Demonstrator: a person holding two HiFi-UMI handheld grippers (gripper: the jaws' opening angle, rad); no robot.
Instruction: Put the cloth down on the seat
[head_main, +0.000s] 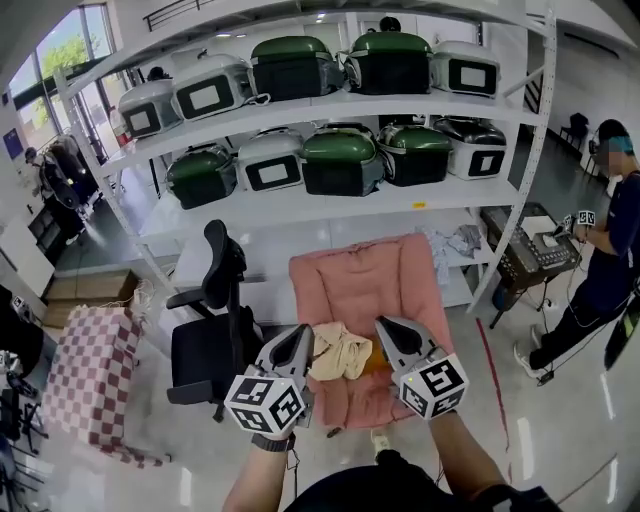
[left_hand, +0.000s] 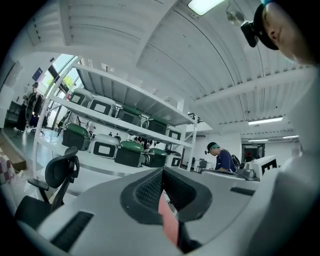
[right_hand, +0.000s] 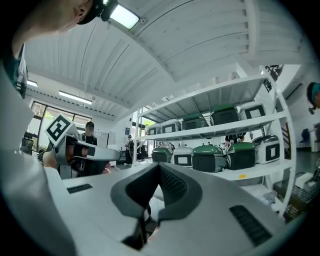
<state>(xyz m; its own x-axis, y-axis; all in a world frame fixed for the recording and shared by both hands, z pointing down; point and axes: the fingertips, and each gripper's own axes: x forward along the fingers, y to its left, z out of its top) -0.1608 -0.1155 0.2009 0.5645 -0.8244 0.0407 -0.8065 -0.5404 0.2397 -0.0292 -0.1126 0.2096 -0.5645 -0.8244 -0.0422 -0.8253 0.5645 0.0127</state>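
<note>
A: Quick, where's the cloth (head_main: 338, 352)?

B: On the seat (head_main: 362, 400) of the pink chair (head_main: 395, 265), about mid-seat. It's a tan, bunched-up lump, a bit wider side to side than front to back.

A: And the grippers?

B: One on each side of it. The left gripper (head_main: 301, 336) is at the cloth's left end, with its tip touching it or just beside it. Can't tell which. The right gripper (head_main: 386, 327) is just beside the right end.

A: Are they holding it?

B: Don't think so. Both have their jaws pressed together. In each gripper view there's nothing pinched btw the pads, only a bit of pink chair showing under the left one.

A: Which way do they point?

B: Both point fwd, toward the chair back and the shelf (head_main: 330, 205) w/ the cookers (head_main: 342, 160). The tips lean in toward each other, so the cloth sits in the gap between the two tips.

A: So what's next?

B: I'd guess the cloth is down already, so the job looks about done. The next move turns on that gap — the cloth is in the middle, and neither hand is much nearer, maybe the left a little. If they pull straight back toward the person, they should miss it. If a tip swings in sideways, it could snag the cloth and drag it.
</note>
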